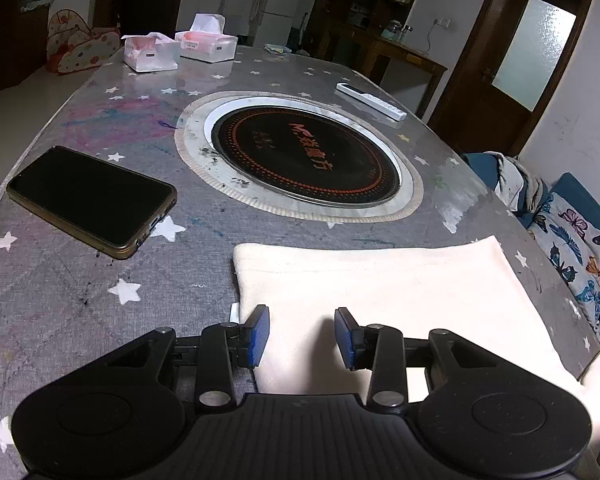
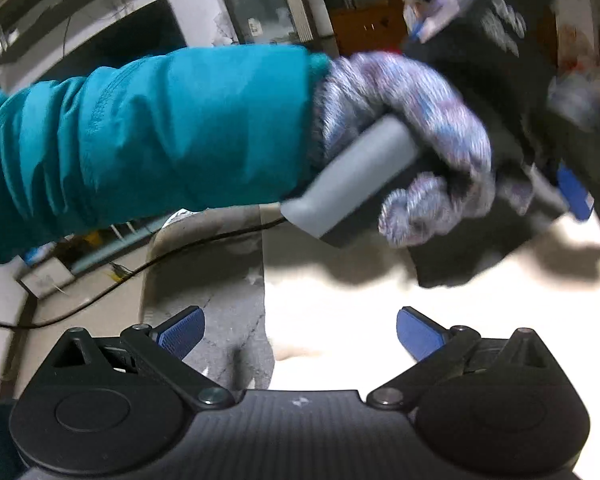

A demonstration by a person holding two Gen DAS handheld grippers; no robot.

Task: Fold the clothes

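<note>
A cream cloth (image 1: 380,280) lies flat and folded on the grey star-patterned table (image 1: 80,300), near its front right edge. My left gripper (image 1: 302,336) hovers over the cloth's near left corner. Its blue pads (image 1: 260,336) stand apart with nothing pinched between them. In the blurred right wrist view my right gripper (image 2: 300,336) is wide open above the left edge of the same cloth (image 2: 380,304). Beyond it a hand in a knitted glove (image 2: 412,120) with a teal sleeve (image 2: 160,132) holds the left gripper's grey handle (image 2: 356,176); one blue pad (image 2: 576,192) shows above the cloth.
A black phone (image 1: 92,200) lies left of the cloth. A round built-in cooktop (image 1: 306,156) sits mid-table, with two tissue boxes (image 1: 208,42) and a white remote (image 1: 370,100) farther back. Butterfly cushions (image 1: 580,256) lie right of the table. A cable (image 2: 140,268) runs across the floor.
</note>
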